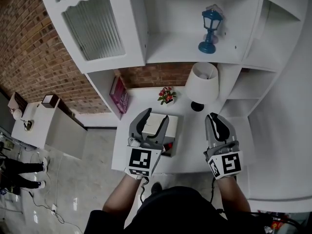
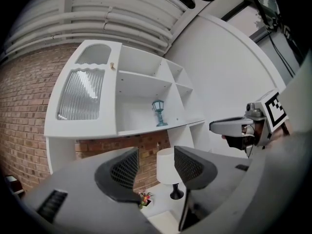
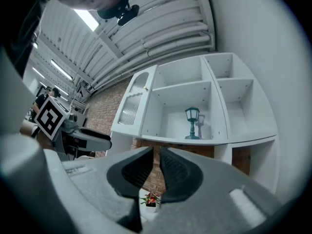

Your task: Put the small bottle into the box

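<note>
On the white desk (image 1: 192, 143) stands a white box (image 1: 157, 123). My left gripper (image 1: 153, 115) hovers just above it, jaws wide open and empty; the left gripper view shows only the room between its fingers (image 2: 127, 168). A small white round thing (image 1: 131, 141), possibly the small bottle, sits at the box's left beside that gripper's body; I cannot tell for sure. My right gripper (image 1: 213, 117) hangs over bare desk to the right of the box. In the right gripper view its jaws (image 3: 157, 161) leave only a narrow slit with nothing in it.
A white table lamp (image 1: 201, 84) and a small flower pot (image 1: 167, 95) stand at the desk's back. A pink book (image 1: 120, 94) leans at the left. A blue lantern (image 1: 210, 28) sits on the shelf above. The desk's front edge is close to the person.
</note>
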Demonstrator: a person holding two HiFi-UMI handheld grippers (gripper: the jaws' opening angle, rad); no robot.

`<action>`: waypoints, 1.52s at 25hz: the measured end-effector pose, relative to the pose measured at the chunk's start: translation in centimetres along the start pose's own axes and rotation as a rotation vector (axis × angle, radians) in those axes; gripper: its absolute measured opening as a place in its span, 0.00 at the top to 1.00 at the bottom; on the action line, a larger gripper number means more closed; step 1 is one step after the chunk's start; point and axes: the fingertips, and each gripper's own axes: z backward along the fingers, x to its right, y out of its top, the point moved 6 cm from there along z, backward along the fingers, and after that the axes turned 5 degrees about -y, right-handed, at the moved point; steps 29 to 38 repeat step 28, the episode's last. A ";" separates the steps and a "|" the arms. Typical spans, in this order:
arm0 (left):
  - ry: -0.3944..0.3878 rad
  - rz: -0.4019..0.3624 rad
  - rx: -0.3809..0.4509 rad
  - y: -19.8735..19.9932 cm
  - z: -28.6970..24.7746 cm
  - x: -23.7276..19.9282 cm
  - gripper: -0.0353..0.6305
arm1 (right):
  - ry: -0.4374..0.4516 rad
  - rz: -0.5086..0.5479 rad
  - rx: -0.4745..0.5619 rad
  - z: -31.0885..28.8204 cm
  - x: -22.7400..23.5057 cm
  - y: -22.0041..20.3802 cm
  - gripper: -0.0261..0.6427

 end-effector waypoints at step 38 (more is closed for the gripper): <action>-0.009 0.016 -0.022 -1.3 0.2 -2.1 0.61 | -0.018 0.002 -0.020 -0.8 -1.3 -0.6 0.92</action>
